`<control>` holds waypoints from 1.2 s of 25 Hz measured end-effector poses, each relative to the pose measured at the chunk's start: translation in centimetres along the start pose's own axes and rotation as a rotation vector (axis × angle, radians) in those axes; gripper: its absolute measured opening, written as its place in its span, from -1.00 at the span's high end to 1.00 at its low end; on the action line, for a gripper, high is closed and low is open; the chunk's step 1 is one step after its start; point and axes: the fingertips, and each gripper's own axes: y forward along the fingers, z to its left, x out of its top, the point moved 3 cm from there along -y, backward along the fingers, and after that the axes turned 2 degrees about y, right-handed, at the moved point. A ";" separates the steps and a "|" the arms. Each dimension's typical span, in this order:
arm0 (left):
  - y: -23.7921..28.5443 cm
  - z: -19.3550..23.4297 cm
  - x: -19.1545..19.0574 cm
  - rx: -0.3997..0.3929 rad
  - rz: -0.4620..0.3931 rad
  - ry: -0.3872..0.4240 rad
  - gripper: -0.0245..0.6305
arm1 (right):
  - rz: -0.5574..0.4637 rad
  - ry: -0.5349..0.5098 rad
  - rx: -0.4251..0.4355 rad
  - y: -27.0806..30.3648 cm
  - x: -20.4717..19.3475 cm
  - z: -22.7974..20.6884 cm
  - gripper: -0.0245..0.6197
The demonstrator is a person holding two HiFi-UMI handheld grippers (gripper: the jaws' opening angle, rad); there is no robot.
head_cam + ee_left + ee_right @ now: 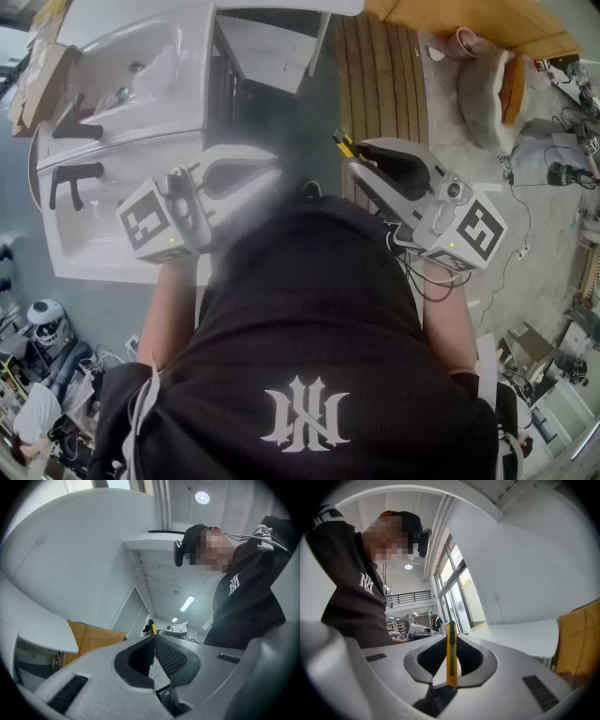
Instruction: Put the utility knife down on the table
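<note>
A yellow utility knife [451, 656] stands upright between the jaws of my right gripper [451, 639], which is shut on it. In the head view its yellow tip [343, 145] pokes out past the right gripper [354, 152], held up in front of the person's chest. My left gripper [277, 174] is level with it on the left, jaws pressed together with nothing in them. In the left gripper view the shut left gripper [154, 638] points at the knife [151, 628] a short way beyond. The white table [66, 239] lies below and to the left.
On the white table lie two black handled tools [73, 178] and a small bottle [122, 95]. A cardboard box [37, 75] sits at its far left corner. A wooden slatted panel [380, 66] lies ahead. Cushions [487, 89] and cables [525, 234] cover the floor at right.
</note>
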 end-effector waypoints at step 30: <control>7.1 1.2 1.6 -0.009 -0.021 0.061 0.91 | -0.102 0.079 -0.016 -7.3 2.8 -9.8 0.76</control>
